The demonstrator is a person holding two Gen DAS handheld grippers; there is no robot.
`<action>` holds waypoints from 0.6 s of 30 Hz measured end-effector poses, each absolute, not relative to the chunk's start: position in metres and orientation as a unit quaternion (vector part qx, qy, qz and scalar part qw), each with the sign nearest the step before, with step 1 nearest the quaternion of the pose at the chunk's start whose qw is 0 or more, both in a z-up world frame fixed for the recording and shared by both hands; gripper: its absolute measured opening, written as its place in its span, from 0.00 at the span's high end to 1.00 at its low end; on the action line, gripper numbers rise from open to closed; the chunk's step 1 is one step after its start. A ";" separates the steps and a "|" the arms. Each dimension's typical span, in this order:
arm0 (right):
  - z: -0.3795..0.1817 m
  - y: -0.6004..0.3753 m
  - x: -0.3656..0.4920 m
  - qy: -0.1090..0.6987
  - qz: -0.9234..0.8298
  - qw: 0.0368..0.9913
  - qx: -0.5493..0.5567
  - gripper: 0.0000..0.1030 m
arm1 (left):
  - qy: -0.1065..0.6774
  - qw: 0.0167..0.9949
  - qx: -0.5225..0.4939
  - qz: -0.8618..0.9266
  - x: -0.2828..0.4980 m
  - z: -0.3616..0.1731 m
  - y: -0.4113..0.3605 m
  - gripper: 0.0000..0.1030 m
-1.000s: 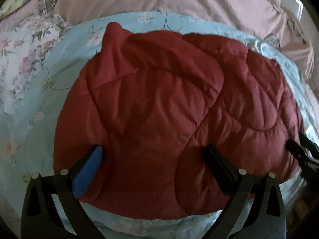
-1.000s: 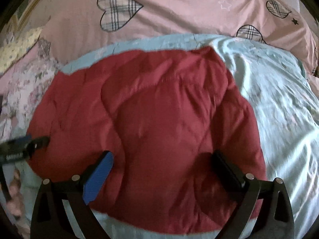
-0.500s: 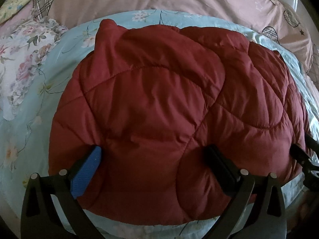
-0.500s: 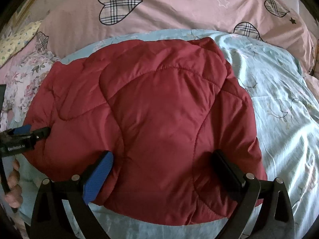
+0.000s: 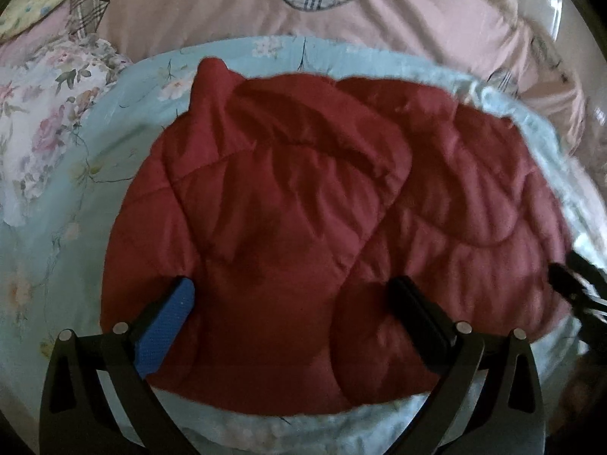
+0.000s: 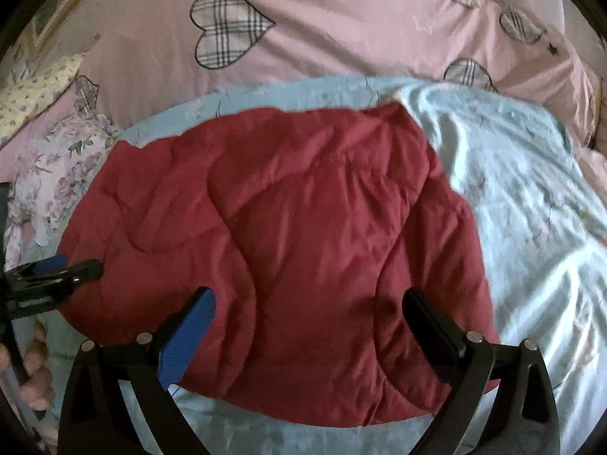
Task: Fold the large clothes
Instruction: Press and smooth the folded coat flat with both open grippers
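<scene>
A dark red quilted padded jacket (image 5: 303,235) lies folded into a compact bundle on a light blue floral sheet (image 5: 95,174); it also shows in the right wrist view (image 6: 296,246). My left gripper (image 5: 292,292) is open and empty, its fingers spread over the jacket's near left part. My right gripper (image 6: 309,303) is open and empty over the jacket's near right part. The right gripper's tip (image 5: 569,280) shows at the right edge of the left wrist view. The left gripper (image 6: 57,273) shows at the left edge of the right wrist view.
A pink duvet with plaid hearts (image 6: 341,45) lies bunched behind the jacket. A floral white cloth (image 5: 41,113) lies to the left. Crumpled blue sheet (image 6: 531,208) spreads to the right of the jacket. A hand (image 6: 34,375) holds the left gripper.
Both views swing slightly and blur; the jacket sits a little farther off than half a second ago. Both grippers stay open over it. The jacket has not changed shape.
</scene>
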State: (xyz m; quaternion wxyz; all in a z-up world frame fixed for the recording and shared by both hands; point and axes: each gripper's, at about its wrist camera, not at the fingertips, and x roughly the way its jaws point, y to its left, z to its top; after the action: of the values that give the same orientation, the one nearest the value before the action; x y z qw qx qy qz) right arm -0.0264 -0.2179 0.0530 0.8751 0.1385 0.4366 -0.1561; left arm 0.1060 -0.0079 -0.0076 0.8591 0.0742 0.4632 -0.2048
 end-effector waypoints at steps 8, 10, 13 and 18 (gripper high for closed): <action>0.032 -0.244 0.011 0.473 -0.155 0.854 0.151 0.03 | 0.481 0.846 0.075 -0.220 0.126 -0.008 -0.025 0.00; 0.022 -0.252 0.013 0.469 -0.155 0.855 0.157 0.01 | 0.489 0.842 0.082 -0.213 0.139 -0.025 -0.031 0.00; 0.019 -0.256 0.015 0.466 -0.158 0.856 0.158 0.00 | 0.482 0.846 0.093 -0.209 0.143 -0.031 -0.039 0.00; 0.013 -0.261 0.017 0.458 -0.158 0.859 0.164 0.00 | 0.482 0.847 0.096 -0.204 0.146 -0.033 -0.043 0.00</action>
State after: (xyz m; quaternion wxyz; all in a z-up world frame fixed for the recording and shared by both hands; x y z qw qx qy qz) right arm 0.0166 -0.2606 0.0128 0.8594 0.1641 0.4577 -0.1583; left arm 0.1461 -0.0429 -0.0332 0.8469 0.0960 0.4816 -0.2041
